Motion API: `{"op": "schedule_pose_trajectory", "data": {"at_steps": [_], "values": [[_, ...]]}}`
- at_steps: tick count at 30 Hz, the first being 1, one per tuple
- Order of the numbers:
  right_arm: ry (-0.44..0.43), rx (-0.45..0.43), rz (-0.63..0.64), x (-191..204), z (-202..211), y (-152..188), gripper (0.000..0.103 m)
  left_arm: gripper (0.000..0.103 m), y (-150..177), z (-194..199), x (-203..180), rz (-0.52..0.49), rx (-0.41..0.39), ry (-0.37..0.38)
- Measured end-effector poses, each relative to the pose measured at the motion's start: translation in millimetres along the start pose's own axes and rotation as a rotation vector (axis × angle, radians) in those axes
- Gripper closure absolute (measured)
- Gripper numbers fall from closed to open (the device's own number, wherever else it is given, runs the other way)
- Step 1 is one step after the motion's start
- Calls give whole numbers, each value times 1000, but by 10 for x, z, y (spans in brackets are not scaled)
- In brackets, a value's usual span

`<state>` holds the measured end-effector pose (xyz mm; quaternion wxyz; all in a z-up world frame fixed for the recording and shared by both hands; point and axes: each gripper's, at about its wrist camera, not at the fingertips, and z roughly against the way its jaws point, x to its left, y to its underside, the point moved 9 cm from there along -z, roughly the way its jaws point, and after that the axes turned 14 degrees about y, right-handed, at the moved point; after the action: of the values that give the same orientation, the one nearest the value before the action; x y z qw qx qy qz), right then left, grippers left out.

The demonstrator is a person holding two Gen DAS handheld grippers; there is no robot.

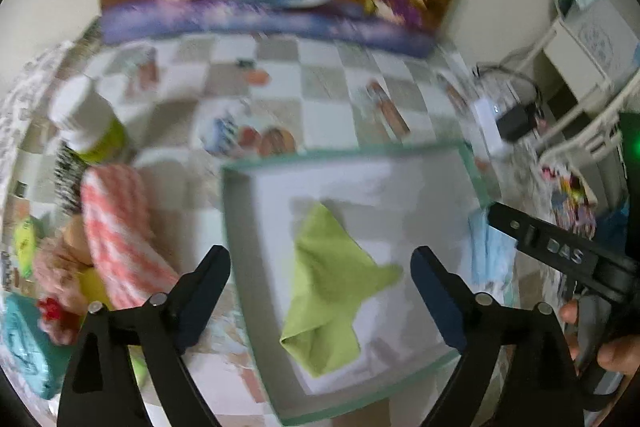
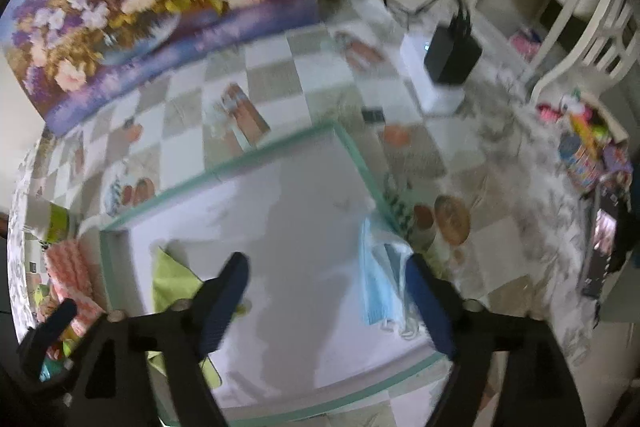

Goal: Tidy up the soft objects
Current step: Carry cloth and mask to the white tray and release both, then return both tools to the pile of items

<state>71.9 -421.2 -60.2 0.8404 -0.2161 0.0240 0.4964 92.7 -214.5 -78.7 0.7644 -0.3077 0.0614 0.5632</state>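
Left gripper (image 1: 320,267): matte black plastic arms, dark navy finger pads (image 1: 436,301), round silver pivot screws. Right gripper (image 2: 326,271): identical build; its black body carries raised "DAS" lettering.

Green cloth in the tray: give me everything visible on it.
The green cloth is a lime-green, soft, terry-like fabric, lying loose and crumpled flat with one pointed corner toward the far side and a folded lobe at the near end. It rests on the white floor of the shallow tray, toward its left part, clear of the rim. Nothing grips it: the left tool hovers above it, open.
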Motion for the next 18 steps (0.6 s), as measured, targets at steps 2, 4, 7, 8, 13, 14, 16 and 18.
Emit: {"op": "schedule_pose_trajectory", "data": {"at_steps": [2,4,7,8,13,14,16,18], "values": [[3,-38,2,3,122,-55,7,5,-67,135,76,9,-33,-12],[-10,-64,-8,9,228,-102,1,4,-153,267,188,17,-72,-32],[-37,-83,-28,1,324,-147,0,4,-238,462,379,32,-113,-72],[-40,-85,-30,7,334,-154,0,4,-265,550,471,43,-133,-87],[-36,-87,-18,43,351,-131,0,1,-342,953,931,87,-217,-174],[-39,-83,-18,55,345,-128,0,0,-351,1055,1052,94,-234,-206],[-45,-76,-21,76,331,-117,0,0,-360,1229,1262,114,-260,-264],[-52,-71,-21,115,338,-109,0,0,-347,1388,1498,149,-280,-316]]}}
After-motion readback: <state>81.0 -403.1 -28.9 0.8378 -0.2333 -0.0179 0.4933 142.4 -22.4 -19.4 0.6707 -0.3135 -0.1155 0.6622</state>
